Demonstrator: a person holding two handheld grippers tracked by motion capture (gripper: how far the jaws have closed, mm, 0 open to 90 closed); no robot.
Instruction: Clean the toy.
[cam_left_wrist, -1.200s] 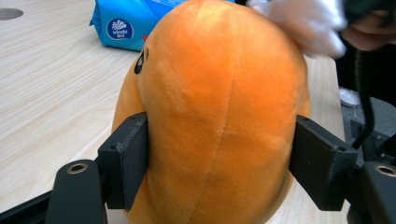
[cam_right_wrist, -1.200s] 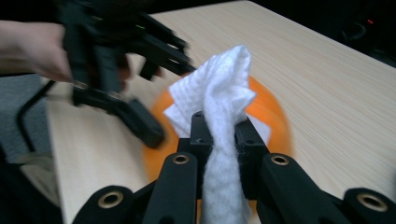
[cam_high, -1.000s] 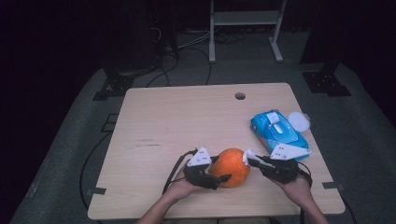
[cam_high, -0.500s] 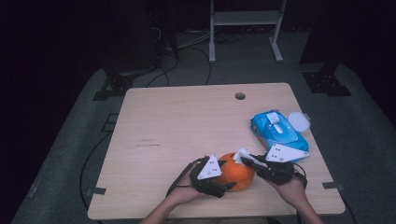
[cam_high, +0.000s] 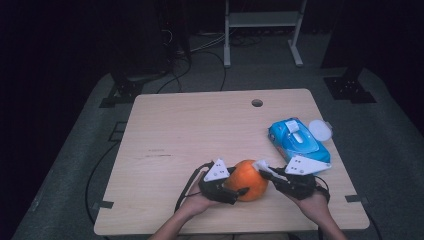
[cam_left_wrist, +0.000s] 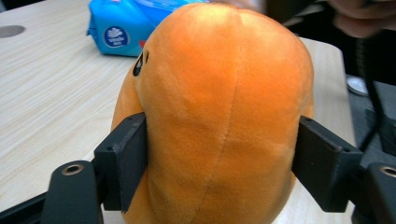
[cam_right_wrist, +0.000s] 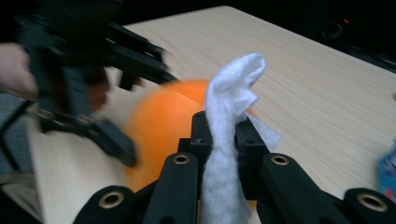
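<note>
Claws level: left (cam_high: 239, 191) gripping plush (cam_high: 246, 180), right (cam_high: 267, 174) pinching wipe (cam_high: 261, 166)

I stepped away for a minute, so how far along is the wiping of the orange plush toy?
Done: a white wipe is out of the blue wipes pack and clamped in the right hand-held gripper. In hand: the left hand-held gripper grips the orange plush toy, and the wipe's tip meets its top. Left: probably most of the wiping; how much is already wiped I cannot tell.

Orange plush toy (cam_left_wrist: 219, 112), white wipe (cam_right_wrist: 229, 121), blue wipes pack (cam_high: 298, 140)
</note>
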